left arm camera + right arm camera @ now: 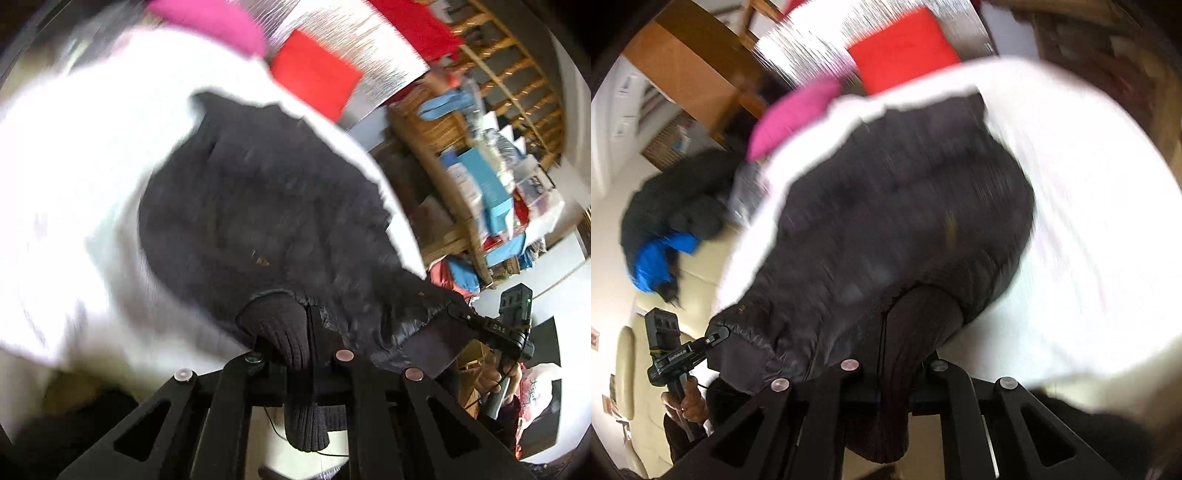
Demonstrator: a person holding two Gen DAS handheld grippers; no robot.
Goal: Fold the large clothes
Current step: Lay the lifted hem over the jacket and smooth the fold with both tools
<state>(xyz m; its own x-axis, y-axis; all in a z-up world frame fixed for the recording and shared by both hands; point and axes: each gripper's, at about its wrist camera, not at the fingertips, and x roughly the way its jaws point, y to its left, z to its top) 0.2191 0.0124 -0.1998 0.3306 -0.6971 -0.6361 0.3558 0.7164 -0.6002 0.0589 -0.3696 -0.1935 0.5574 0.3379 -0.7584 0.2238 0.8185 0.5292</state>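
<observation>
Closest to the lens is a ribbed knit cuff (284,332) of the dark puffer jacket (258,206), pinched right in the left tool (291,354), so that one's clamped shut on the cuff. Same deal on the other side: the right tool (890,365) is closed on a ribbed cuff (916,332) of the same jacket (897,206). The jacket hangs between the two tools, lifted at the near end, with the rest of it draped over a white bed sheet (92,147). Progress-wise, I'd say this is early: it's gripped by both cuffs, but I can't see a single finished fold yet, so basically the whole folding job is still ahead. Everything's pretty motion-blurred though. Further out there's a pink cushion (790,118) and a red cushion (905,48) at the far end of the bed, plus another dark coat with a blue lining (665,229) heaped off to the side. Writing: the other tool's body shows "DAS" in the left view; nothing else is readable.
</observation>
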